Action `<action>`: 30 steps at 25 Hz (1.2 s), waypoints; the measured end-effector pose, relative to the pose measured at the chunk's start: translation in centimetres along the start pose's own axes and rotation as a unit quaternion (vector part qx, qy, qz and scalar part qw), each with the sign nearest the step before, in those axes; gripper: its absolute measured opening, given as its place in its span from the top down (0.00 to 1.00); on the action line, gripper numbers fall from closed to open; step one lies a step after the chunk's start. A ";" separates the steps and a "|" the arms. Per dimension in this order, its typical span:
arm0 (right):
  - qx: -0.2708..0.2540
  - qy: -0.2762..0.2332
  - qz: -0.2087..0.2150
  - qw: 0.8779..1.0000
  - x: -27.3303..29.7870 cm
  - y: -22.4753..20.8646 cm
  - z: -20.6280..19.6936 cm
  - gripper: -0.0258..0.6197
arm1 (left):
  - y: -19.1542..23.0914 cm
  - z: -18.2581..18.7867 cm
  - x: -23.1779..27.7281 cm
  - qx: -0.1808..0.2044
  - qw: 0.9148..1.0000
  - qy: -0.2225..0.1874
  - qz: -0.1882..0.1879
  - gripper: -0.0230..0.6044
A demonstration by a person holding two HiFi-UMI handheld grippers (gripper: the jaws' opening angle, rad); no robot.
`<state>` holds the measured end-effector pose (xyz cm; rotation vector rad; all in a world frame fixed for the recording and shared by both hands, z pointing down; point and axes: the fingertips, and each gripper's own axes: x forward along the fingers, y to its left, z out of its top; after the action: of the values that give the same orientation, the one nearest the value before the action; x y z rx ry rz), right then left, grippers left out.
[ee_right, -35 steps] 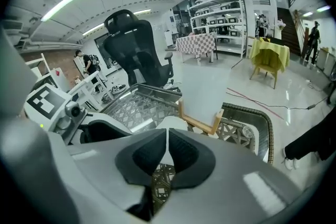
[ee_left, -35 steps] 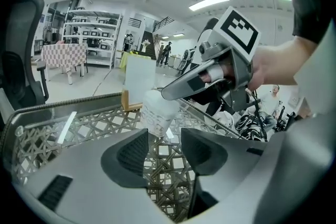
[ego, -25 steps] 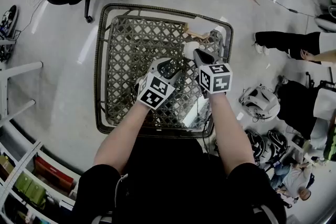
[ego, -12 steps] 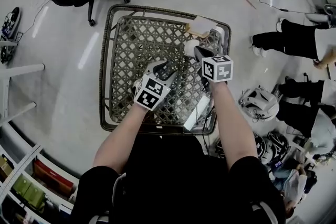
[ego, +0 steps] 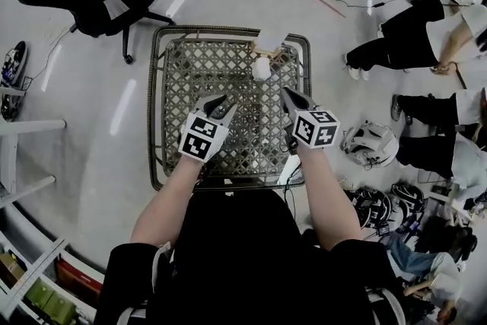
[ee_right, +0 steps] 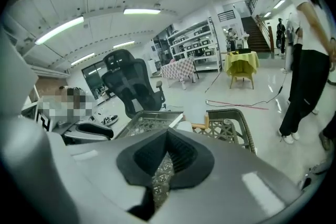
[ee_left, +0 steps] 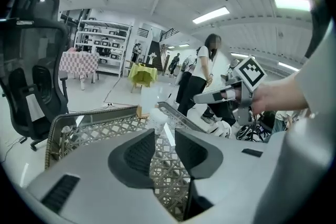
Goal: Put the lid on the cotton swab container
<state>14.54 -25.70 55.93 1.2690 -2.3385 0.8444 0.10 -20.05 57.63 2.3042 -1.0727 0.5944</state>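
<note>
The cotton swab container point(ego: 261, 74) stood at the far side of the woven table point(ego: 155, 110), well apart from the 2 grippers, and its top looked capped, so the lid point(ego: 261, 63) was judged to be already on. The left gripper point(ego: 225, 104) was held partly released with nothing between its jaws, which had just been closing, and the right gripper point(ego: 288, 93) was clenched on nothing. Little beyond a check of the seating was judged to be left.
</note>
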 end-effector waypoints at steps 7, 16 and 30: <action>0.030 -0.079 -0.015 0.996 -8.7 2.5 0.9 0.94 | -2.4 2.5 -3.9 0.022 0.999 -0.031 -0.010 0.81; 0.033 -0.176 -0.015 0.984 -17.2 3.6 4.4 0.94 | -4.4 6.7 -8.5 0.039 0.997 -0.062 0.014 0.87; -0.017 -0.280 0.008 0.960 -27.4 5.3 9.5 0.95 | -8.0 12.4 -13.8 0.052 0.986 -0.146 0.059 0.93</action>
<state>24.67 -12.26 31.74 1.6440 -2.7727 0.4842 0.34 -15.65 37.97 2.4859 -1.3514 0.3694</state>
